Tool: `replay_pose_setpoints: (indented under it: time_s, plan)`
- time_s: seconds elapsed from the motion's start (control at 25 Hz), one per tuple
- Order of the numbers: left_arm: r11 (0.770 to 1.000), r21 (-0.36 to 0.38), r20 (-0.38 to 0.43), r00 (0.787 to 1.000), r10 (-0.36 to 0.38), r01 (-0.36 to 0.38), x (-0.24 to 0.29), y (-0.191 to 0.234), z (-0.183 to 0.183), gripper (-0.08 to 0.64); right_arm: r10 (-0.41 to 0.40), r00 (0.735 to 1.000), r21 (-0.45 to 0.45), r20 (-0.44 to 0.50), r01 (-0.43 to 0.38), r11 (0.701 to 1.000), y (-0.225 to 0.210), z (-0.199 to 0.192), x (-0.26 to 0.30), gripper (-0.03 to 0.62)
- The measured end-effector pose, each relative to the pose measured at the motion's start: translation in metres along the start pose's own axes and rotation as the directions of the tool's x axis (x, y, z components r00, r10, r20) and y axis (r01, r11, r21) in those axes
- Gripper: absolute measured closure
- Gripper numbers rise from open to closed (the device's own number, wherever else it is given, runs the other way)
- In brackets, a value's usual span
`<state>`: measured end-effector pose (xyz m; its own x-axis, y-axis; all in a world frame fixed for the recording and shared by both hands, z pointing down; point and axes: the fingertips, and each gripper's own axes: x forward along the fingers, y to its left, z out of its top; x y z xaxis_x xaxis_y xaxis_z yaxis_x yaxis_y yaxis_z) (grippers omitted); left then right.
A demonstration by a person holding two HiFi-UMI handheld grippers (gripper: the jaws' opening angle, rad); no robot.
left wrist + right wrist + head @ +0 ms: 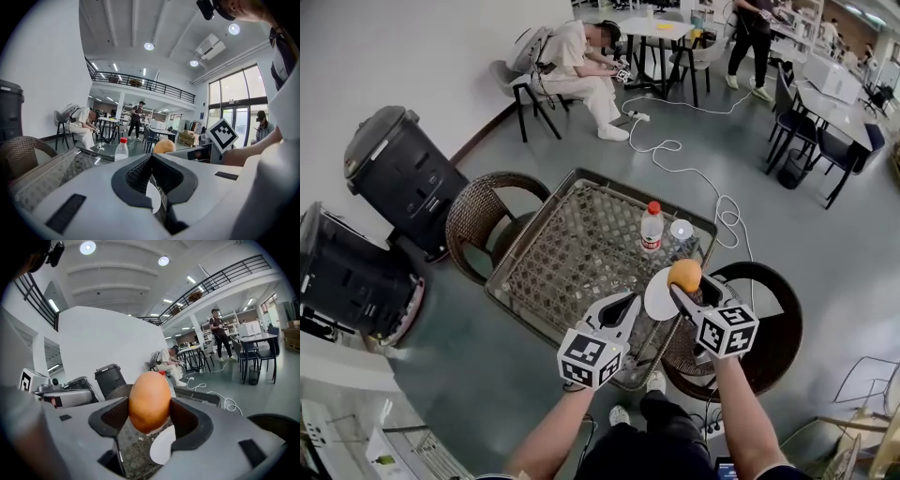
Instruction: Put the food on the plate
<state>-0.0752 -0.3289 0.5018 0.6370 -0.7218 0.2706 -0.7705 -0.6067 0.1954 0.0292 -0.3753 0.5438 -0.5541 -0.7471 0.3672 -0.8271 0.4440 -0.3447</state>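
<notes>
My right gripper [683, 285] is shut on an orange, egg-shaped bread roll [684, 274], held in the air above the white plate [659, 296] at the table's near right corner. In the right gripper view the roll [149, 401] fills the gap between the black pads, with the plate [164, 448] below. My left gripper [627, 306] hovers just left of the plate, jaws nearly closed with nothing between them; in its own view the plate [152, 198] shows through the narrow gap and the roll [163, 146] sits beyond.
The wicker-frame glass table [572, 253] carries a red-capped water bottle [651, 228] and a clear cup [682, 232] behind the plate. Wicker chairs [483, 216] stand left and right. Black bins [398, 173] line the left wall. A seated person [581, 70] and cables lie beyond.
</notes>
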Motion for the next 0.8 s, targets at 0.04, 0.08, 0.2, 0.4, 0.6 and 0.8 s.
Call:
replay_pose_setpoints:
  time_s: [0.04,0.08,0.2,0.4,0.6,0.8]
  plan:
    - [1.0,-0.004,-0.011,1.0,0.002,-0.002,0.004,0.002,-0.007,0.552,-0.004,1.0,0.008,-0.023,0.004,1.0,-0.004,-0.009,0.007,0.31]
    - [1.0,-0.008,-0.022,1.0,0.003,-0.003,0.008,0.003,-0.015,0.552,-0.008,0.999,0.015,-0.045,0.008,1.0,-0.009,-0.019,0.013,0.31]
    - [1.0,-0.02,-0.058,0.998,-0.003,0.002,0.018,0.006,-0.034,0.552,-0.017,0.993,0.037,-0.113,0.021,0.999,-0.022,-0.047,0.032,0.31]
    - [0.999,-0.033,-0.118,0.993,-0.018,0.014,0.028,0.005,-0.057,0.552,-0.023,0.97,0.096,-0.244,0.048,0.994,-0.039,-0.098,0.056,0.31]
    - [0.998,-0.061,-0.173,0.984,-0.046,0.036,0.035,-0.008,-0.076,0.552,-0.018,0.945,0.14,-0.326,0.067,0.988,-0.047,-0.126,0.068,0.31]
    - [0.996,-0.08,-0.204,0.978,-0.05,0.034,0.041,-0.008,-0.091,0.552,-0.02,0.916,0.129,-0.402,0.078,0.989,-0.051,-0.146,0.078,0.31]
